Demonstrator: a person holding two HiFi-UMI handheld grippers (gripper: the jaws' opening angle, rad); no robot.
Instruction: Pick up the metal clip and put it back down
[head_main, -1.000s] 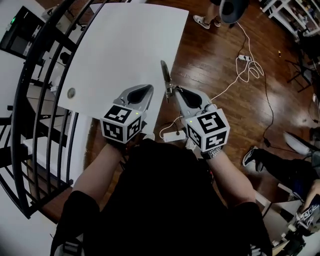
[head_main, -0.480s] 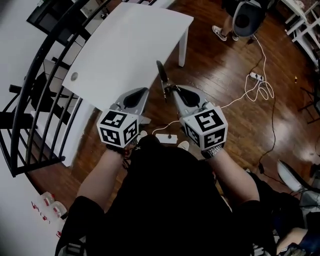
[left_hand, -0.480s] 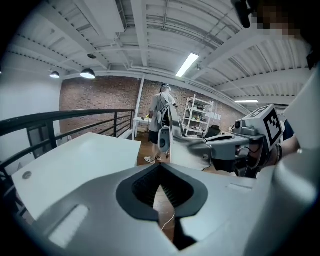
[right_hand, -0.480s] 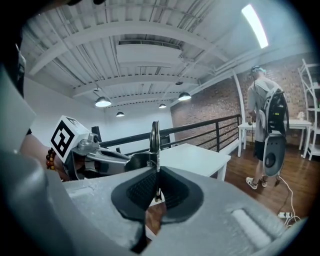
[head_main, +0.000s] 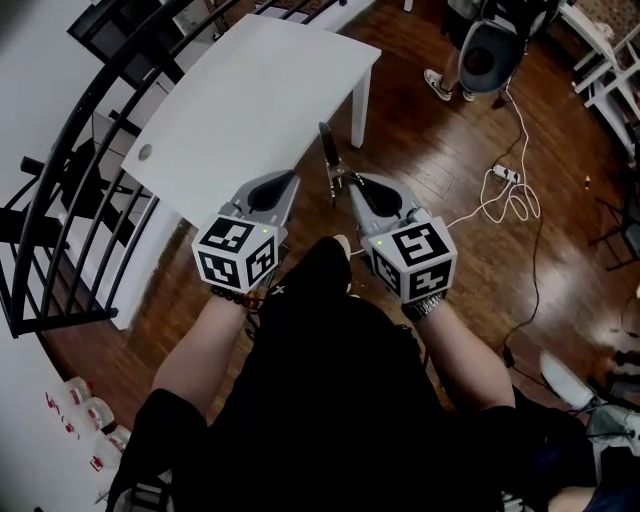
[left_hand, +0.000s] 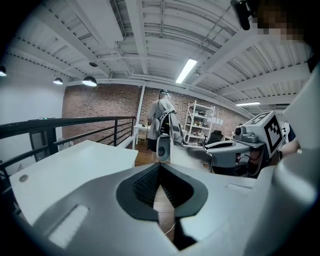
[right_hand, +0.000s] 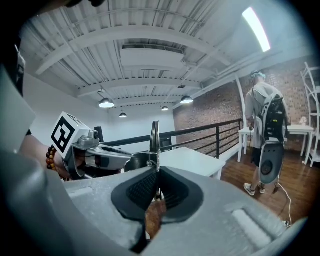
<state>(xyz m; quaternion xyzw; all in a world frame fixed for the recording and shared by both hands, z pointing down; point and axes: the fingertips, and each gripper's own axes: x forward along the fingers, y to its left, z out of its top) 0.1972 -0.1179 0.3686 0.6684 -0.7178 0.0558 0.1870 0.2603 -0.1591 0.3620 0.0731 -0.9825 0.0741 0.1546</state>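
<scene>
Pressed together on the metal clip (right_hand: 155, 134), the jaws of the right gripper (right_hand: 158, 171) pinch its lower end between their dark ribbed pads; the rest of the clip stands up past the jaw tips as a narrow, upright strip. From the head view the right gripper (head_main: 345, 184) points away from the person, and the metal clip (head_main: 328, 150) juts out from its tip, held in the air and clear of the white table (head_main: 250, 95); it shows against the wooden floor (head_main: 430, 170), just beside the table's near right edge.

Jaws of the left gripper (left_hand: 160, 167) meet at their tips with nothing between them; only floorboards show through the narrow gap lower down. In the head view the left gripper (head_main: 288, 180) sits beside the right one, its tip over the table's near edge; the two are near each other but apart; each carries its marker cube close to the person's wrist, the left cube (head_main: 237, 255) and the right cube (head_main: 415, 260).

A black railing (head_main: 60, 200) curves round the table's left side; a white cable (head_main: 505, 180) lies looped on the floor to the right; a second person (right_hand: 265, 132) stands well beyond the table, wearing a pack on the back.
</scene>
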